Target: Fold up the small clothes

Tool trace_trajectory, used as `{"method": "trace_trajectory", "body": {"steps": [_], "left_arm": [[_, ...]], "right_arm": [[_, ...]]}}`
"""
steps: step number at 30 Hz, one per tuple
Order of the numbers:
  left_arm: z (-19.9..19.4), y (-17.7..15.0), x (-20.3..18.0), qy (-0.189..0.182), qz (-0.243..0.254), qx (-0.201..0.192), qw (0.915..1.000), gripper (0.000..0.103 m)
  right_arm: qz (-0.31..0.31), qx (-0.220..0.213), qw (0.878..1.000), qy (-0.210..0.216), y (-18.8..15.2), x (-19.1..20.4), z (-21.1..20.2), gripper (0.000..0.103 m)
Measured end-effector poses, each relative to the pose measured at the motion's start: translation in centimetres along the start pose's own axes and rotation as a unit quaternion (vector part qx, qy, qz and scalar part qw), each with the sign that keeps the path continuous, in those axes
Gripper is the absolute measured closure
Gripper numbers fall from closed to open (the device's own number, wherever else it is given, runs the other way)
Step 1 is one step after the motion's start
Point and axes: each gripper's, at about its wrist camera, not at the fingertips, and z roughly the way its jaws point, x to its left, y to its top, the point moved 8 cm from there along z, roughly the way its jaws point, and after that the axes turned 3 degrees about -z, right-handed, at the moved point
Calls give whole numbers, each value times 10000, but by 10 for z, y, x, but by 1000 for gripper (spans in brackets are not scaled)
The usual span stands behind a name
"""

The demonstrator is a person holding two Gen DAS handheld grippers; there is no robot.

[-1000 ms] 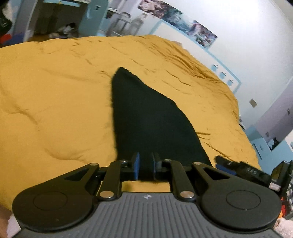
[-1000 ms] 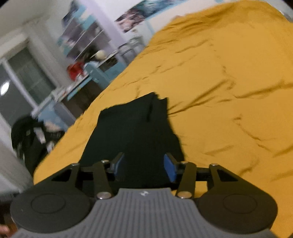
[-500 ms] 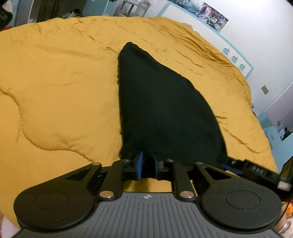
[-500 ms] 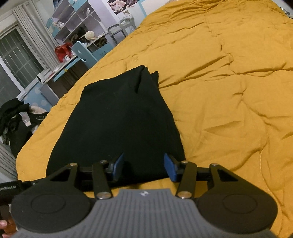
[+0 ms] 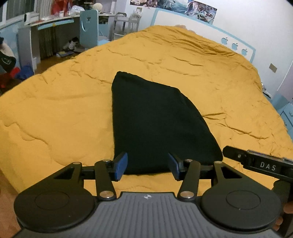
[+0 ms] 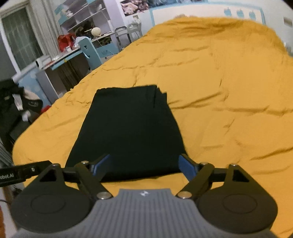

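Observation:
A black folded garment [image 5: 153, 120] lies flat on the mustard-yellow bedspread [image 5: 55, 113]. In the left wrist view my left gripper [image 5: 148, 165] is open, its blue pads apart just above the garment's near edge, holding nothing. In the right wrist view the same garment [image 6: 128, 128] lies flat on the bedspread [image 6: 228, 91], with layered edges at its far right corner. My right gripper [image 6: 144, 165] is wide open over the near edge, holding nothing. The right gripper's body [image 5: 260, 164] shows at the right of the left wrist view, and the left gripper's body [image 6: 22, 173] at the left of the right wrist view.
A blue chair [image 5: 88, 27] and a desk [image 5: 45, 25] stand beyond the bed's left side, with clothes and shoes on the floor [image 5: 16, 71]. Shelves [image 6: 82, 16] and a dark pile of clothes [image 6: 14, 102] are on the left. A white wall [image 5: 256, 27] is behind the bed.
My left gripper was shut on the garment's near edge and has opened, letting it go. My right gripper has opened wider. Both grippers have pulled back from the garment.

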Motion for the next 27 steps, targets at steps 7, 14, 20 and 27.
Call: {"method": "trace_trajectory", "body": {"steps": [7,14,20,27], "left_arm": [[-21,-2,-9,108,-68,59,9999,42],[-31,-5,-6,200,-177,69,9996,36],[-30,-9,-7,94,-193,151,9997,36],[-26,-10,-9,100,-199,186,9996,33]], "right_arm": [[-302,-94,9986,-430,6,21,-42,21],[-130,-16,9990,-426,1,33,-64,21],[-143,24,9988,-472,-4,37,-66,21],[-265,59,9983,-516,-4,44,-67,21]]}}
